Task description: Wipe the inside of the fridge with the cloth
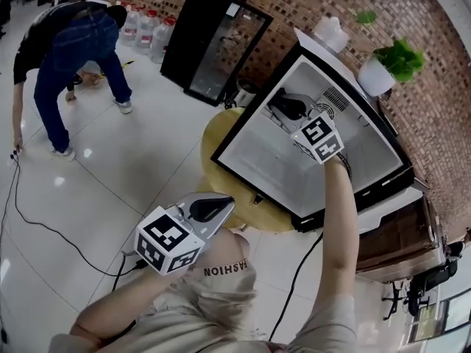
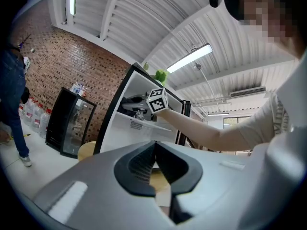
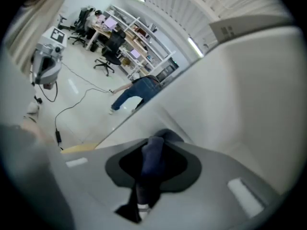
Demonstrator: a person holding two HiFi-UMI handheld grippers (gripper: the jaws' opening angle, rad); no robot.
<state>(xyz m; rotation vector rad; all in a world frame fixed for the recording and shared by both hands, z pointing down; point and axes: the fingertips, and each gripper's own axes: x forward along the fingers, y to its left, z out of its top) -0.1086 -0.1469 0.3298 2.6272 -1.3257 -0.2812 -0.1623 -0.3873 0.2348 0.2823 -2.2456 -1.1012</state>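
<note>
A small white fridge (image 1: pixel 368 149) stands open on a round wooden table (image 1: pixel 218 169). My right gripper (image 1: pixel 275 100) reaches into it at the upper part, its marker cube toward me. In the right gripper view, the right gripper (image 3: pixel 156 146) is shut on a dark blue cloth (image 3: pixel 152 164), close to the fridge's white inner wall (image 3: pixel 249 90). My left gripper (image 1: pixel 228 200) hangs outside, in front of the table and below the fridge. In its own view the left gripper (image 2: pixel 154 150) is shut with nothing between the jaws, and the fridge (image 2: pixel 125 128) shows ahead.
A person (image 1: pixel 66 43) bends over on the tiled floor at the far left. A black glass-door cabinet (image 1: pixel 213 39) and water bottles (image 1: pixel 147 26) stand by the brick wall. A potted plant (image 1: pixel 390 63) sits on top of the fridge. Cables (image 1: pixel 44 223) run across the floor.
</note>
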